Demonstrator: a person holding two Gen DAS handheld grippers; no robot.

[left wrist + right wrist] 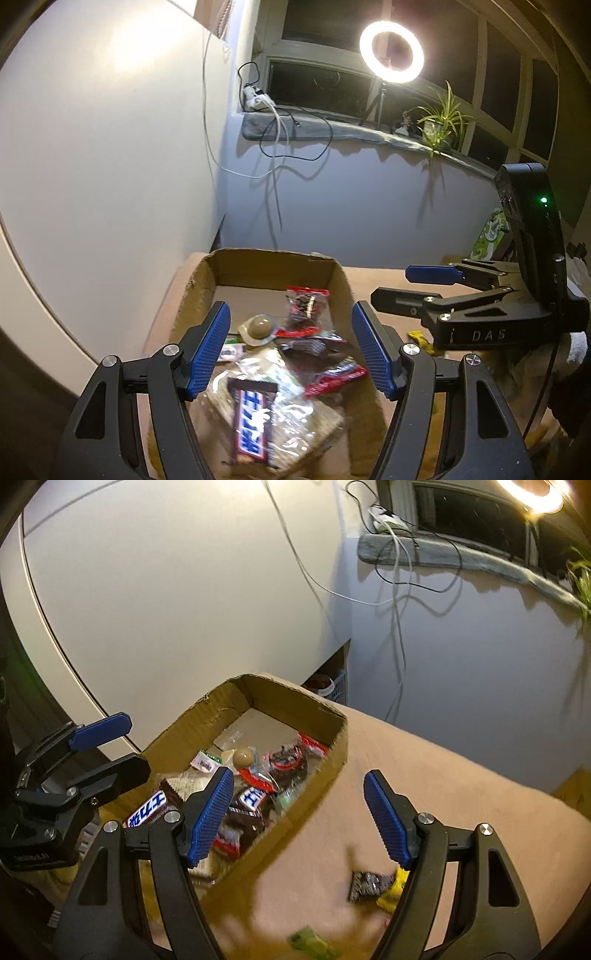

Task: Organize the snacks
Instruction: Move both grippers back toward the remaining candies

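Both jaws wide, nothing held: left gripper hangs over the open brown cardboard box on the tan cloth surface, already heaped with wrapped snacks — brown chocolate bar with blue-white lettering on top. Right gripper straddles the box's side wall. Loose dark crinkled packet, yellow wrapper and green wrapper remain outside. Risks: right finger snags the wall and shoves the box; slick packets slip — or spill off the heap.

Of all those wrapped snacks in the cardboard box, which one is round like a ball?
The small tan ball-shaped sweet near the middle of the cardboard box. The others around it are flat packets and bars, like the dark chocolate bar.
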